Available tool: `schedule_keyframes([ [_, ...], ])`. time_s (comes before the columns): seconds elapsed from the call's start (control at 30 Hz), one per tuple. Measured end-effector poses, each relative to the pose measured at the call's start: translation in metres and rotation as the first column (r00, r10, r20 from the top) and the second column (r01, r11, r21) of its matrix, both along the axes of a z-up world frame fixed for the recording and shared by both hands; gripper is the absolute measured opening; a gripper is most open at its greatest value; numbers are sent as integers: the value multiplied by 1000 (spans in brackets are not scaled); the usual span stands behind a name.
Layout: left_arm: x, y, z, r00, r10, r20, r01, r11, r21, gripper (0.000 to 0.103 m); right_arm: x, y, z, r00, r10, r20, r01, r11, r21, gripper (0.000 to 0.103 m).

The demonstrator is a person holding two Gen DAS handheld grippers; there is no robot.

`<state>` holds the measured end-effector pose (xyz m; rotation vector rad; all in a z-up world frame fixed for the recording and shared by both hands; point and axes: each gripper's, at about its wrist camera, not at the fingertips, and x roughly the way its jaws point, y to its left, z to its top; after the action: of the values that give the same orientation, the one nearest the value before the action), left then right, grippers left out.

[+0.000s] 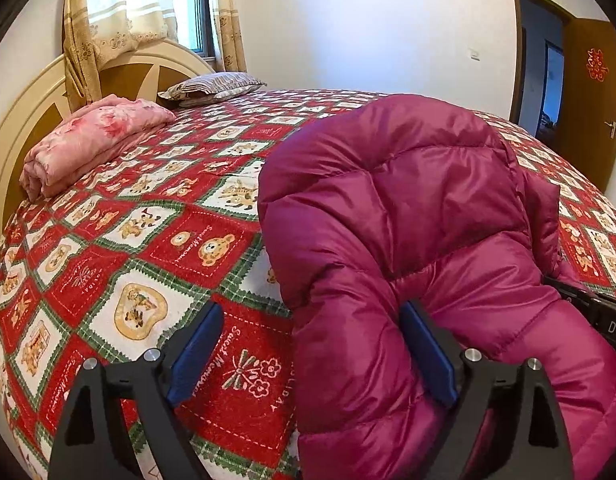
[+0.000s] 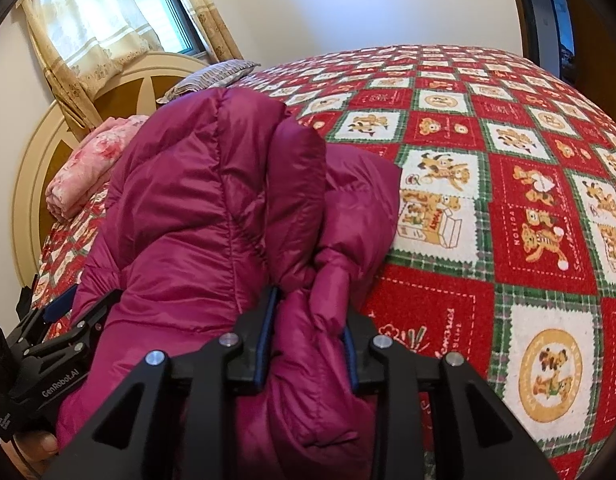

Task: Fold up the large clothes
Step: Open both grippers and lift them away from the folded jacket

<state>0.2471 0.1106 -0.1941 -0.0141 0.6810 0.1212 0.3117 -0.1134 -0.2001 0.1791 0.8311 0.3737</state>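
A magenta puffer jacket (image 1: 388, 216) lies bunched on the bed near its front edge; it also fills the left half of the right wrist view (image 2: 212, 208). My left gripper (image 1: 312, 344) is open, its blue-padded fingers spread wide, with the jacket's left edge between them and against the right pad (image 1: 428, 356). My right gripper (image 2: 308, 332) is shut on a thick fold of the jacket, likely a sleeve or hem. The left gripper also shows at the far left of the right wrist view (image 2: 56, 344).
The bed has a red, green and white bear-patterned cover (image 1: 156, 280). A folded pink blanket (image 1: 88, 140) and a striped pillow (image 1: 212, 84) lie by the headboard (image 1: 24, 120). A curtained window is behind. An open wooden door (image 1: 588, 92) stands at the right.
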Motion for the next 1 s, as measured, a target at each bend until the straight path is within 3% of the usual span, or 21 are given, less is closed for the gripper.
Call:
schedule_keyframes([
  [0.17, -2, 4, 3, 1000, 14, -5, -14, 1000, -4, 91, 0, 1, 5, 1000, -2, 2, 2, 999, -35, 35],
  [0.27, -22, 9, 34, 999, 49, 9, -49, 999, -8, 91, -12, -5, 27, 999, -28, 21, 30, 998, -57, 40],
  [0.33, -46, 10, 65, 997, 40, 71, -40, 999, -9, 91, -35, -12, 55, 995, -35, 94, 43, 996, -75, 58],
  [0.4, -65, 8, 90, 993, 39, 108, -42, 999, 24, 91, -59, -17, 77, 986, -32, 162, 45, 996, -77, 67],
  [0.53, -120, 6, 141, 978, 13, 208, -19, 999, 27, 91, -116, -24, 122, 962, -8, 273, 38, 994, -105, 68],
  [0.63, -152, 7, 163, 965, 11, 262, -11, 1000, -1, 91, -151, -30, 147, 939, -28, 344, 63, 994, -91, 77],
  [0.73, -169, 1, 176, 959, -7, 284, 6, 1000, 3, 91, -181, -35, 167, 915, -31, 403, 64, 996, -67, 79],
  [1.0, -180, -5, 185, 954, -26, 300, 26, 1000, 2, 91, -186, -34, 179, 900, -30, 435, 62, 996, -60, 82],
])
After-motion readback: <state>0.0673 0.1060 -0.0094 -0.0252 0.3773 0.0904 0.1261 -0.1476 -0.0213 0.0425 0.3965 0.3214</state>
